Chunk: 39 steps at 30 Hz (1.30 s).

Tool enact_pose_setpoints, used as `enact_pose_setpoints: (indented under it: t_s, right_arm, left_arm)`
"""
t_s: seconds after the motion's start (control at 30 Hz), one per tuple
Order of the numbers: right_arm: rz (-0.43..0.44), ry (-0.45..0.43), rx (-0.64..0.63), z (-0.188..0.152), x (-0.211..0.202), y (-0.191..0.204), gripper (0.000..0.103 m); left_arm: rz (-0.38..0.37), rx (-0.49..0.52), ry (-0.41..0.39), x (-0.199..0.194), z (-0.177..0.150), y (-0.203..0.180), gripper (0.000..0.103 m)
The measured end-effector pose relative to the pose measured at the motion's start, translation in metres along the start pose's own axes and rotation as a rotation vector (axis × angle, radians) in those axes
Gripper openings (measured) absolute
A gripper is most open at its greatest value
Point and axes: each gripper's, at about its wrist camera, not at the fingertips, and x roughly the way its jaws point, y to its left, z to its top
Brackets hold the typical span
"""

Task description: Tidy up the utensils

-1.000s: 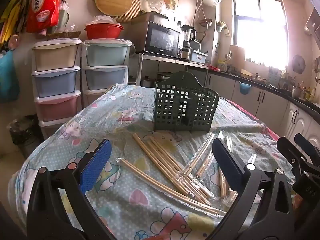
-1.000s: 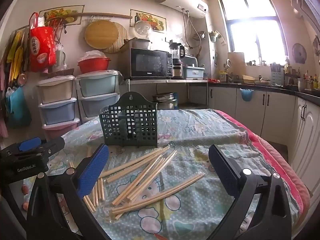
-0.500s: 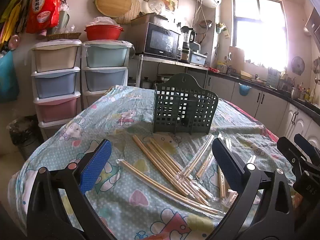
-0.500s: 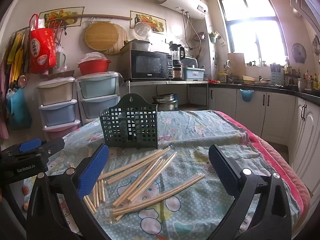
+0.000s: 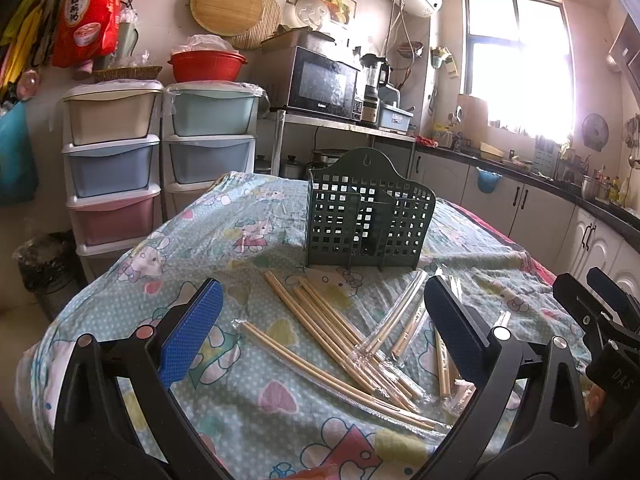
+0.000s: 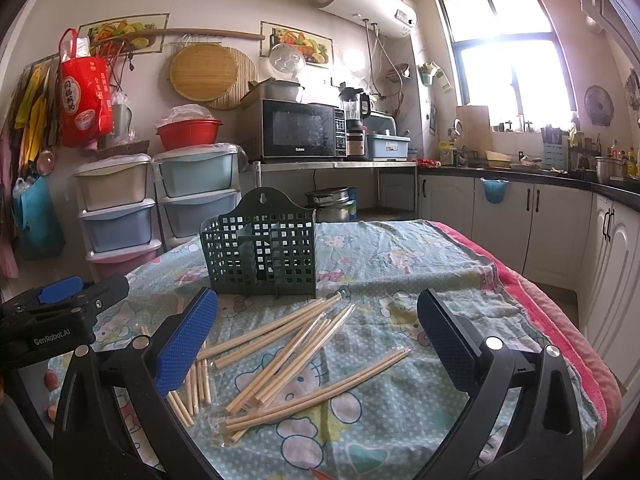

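Observation:
Several pairs of wooden chopsticks (image 5: 340, 332) in clear wrappers lie scattered on the patterned tablecloth (image 5: 208, 248). Behind them stands a dark green perforated utensil holder (image 5: 368, 220), upright and with nothing sticking out of it. My left gripper (image 5: 320, 332) hovers open above the near side of the pile, nothing between its blue pads. In the right wrist view the chopsticks (image 6: 296, 348) spread in front of the holder (image 6: 264, 256), and my right gripper (image 6: 316, 332) is open over them. Each gripper shows at the edge of the other's view.
Stacked pastel drawer units (image 5: 112, 160) stand beyond the table's far left. A microwave (image 6: 300, 128) sits on a metal shelf behind. White cabinets (image 6: 560, 232) and a counter run along the right. The pink table edge (image 6: 560, 320) drops off at the right.
Both views have shifted only slightly; the holder sits a little higher in frame. The chopsticks and holder have not moved, and both grippers stay open.

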Motion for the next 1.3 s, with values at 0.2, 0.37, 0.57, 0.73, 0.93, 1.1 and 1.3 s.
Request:
enact_pose_setpoints:
  t_s: [0.2,0.37,0.57,0.73,0.93,1.1,1.3]
  right_arm:
    - [-0.001,-0.001,0.001,0.000,0.000,0.000,0.097]
    - [0.000,-0.001,0.002,0.000,0.000,0.000,0.097]
    - [0.001,-0.002,0.004,0.001,0.000,0.001,0.097]
    - [0.001,-0.001,0.003,0.001,0.000,0.001,0.097]
    - [0.001,0.000,0.005,0.000,0.000,0.000,0.097]
    - [0.028,0.022,-0.014,0.001,0.005,0.004,0.097]
    - [0.066,0.044,-0.038,0.005,0.011,0.004,0.097]
  left_arm:
    - [0.000,0.000,-0.003,0.000,0.000,0.000,0.093]
    - [0.000,0.000,-0.003,-0.002,0.007,-0.002,0.093]
    - [-0.001,0.002,-0.005,-0.004,0.013,-0.005,0.093]
    - [0.000,0.002,-0.005,-0.004,0.014,-0.005,0.093]
    - [0.000,0.002,-0.004,-0.004,0.014,-0.007,0.093]
    - [-0.004,-0.001,0.006,-0.004,0.011,-0.011,0.093]
    - [-0.001,-0.023,0.028,0.005,0.007,0.003,0.093]
